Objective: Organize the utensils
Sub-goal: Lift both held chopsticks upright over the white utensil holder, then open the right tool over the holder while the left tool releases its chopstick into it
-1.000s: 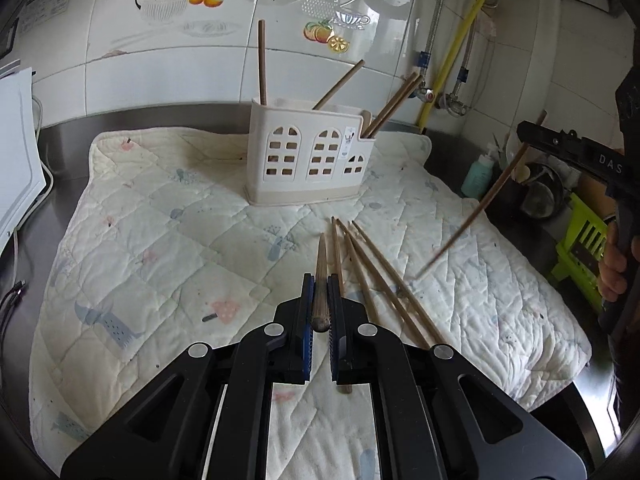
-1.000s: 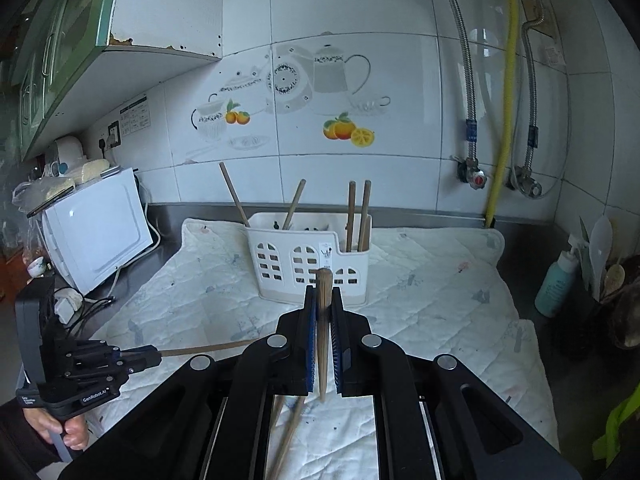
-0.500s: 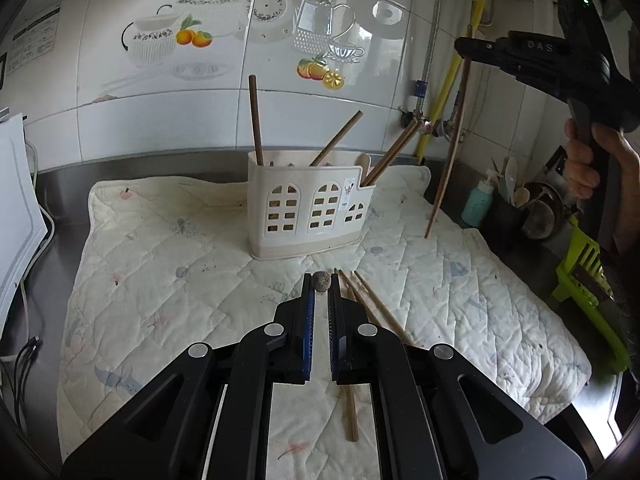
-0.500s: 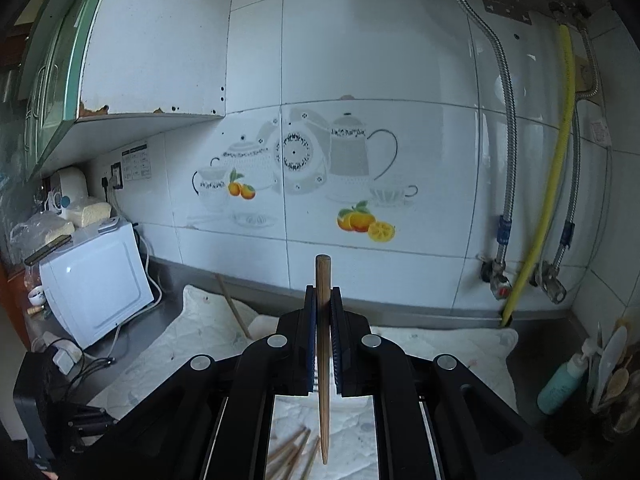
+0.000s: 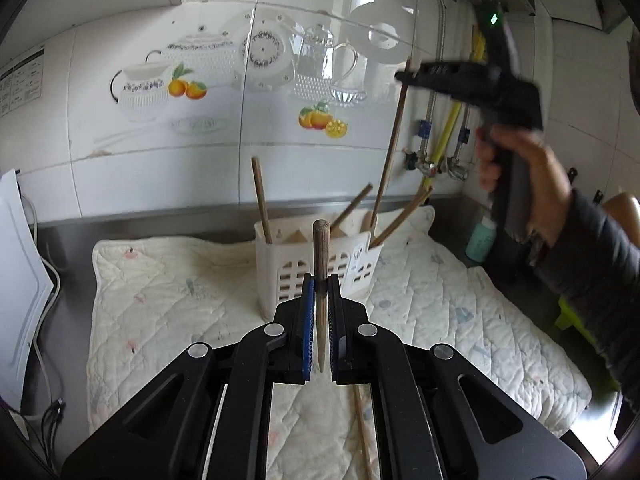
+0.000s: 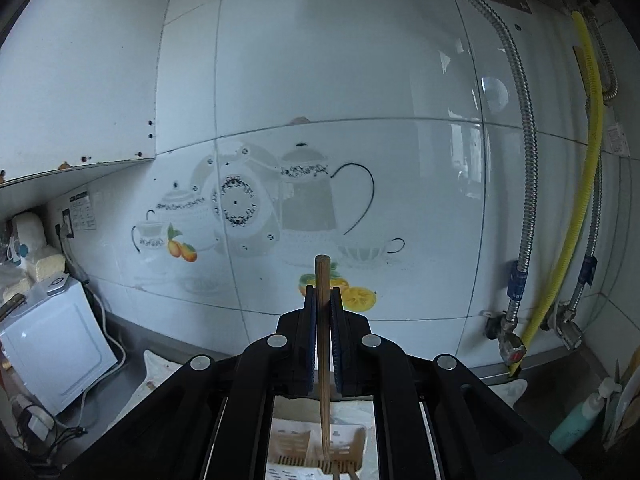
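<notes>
My left gripper is shut on a wooden chopstick that stands upright between its blue pads, held in front of the white utensil holder. The holder stands on a quilted mat and has several chopsticks leaning in it. In the left wrist view my right gripper hangs high above the holder's right end, shut on another chopstick that points down into it. In the right wrist view that gripper grips its chopstick directly over the holder.
A loose chopstick lies on the mat below my left gripper. A white appliance stands at the left. A teal bottle stands at the right. Yellow and metal pipes run down the tiled wall. A hand and dark sleeve hold the right gripper.
Both grippers rose with their chopsticks. The left lifted its chopstick off the mat to upright. The right swung from the mat's right side to above the holder.
</notes>
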The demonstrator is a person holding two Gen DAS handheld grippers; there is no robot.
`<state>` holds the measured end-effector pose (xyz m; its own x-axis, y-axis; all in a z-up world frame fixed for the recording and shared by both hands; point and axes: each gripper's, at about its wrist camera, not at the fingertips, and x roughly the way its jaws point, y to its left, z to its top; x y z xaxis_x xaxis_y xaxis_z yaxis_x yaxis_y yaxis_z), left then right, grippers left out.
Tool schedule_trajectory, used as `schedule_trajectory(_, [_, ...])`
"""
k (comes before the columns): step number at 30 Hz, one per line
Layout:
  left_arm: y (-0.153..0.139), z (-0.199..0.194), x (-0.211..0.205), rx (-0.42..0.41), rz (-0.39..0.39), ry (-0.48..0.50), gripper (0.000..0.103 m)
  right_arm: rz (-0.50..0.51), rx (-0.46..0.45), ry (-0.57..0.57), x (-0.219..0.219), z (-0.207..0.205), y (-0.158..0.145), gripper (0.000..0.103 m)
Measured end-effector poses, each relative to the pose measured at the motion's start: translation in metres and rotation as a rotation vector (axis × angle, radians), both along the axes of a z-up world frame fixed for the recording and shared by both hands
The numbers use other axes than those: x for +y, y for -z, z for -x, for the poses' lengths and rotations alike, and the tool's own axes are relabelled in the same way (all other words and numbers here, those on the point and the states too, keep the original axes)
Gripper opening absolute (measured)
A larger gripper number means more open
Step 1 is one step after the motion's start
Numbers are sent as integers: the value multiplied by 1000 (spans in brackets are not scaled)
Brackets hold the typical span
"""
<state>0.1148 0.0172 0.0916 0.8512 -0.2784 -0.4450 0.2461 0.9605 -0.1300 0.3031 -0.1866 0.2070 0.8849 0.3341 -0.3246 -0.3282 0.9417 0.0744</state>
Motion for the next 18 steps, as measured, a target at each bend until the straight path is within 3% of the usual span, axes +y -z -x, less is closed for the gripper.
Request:
schedule_trajectory(10, [-80, -19, -11, -216, -40, -12, 5, 68, 116, 10, -3, -29, 62, 7])
schedule_trajectory(18, [-104, -58, -26, -301, -72, -71, 4, 120, 107, -6, -9, -10, 67, 8])
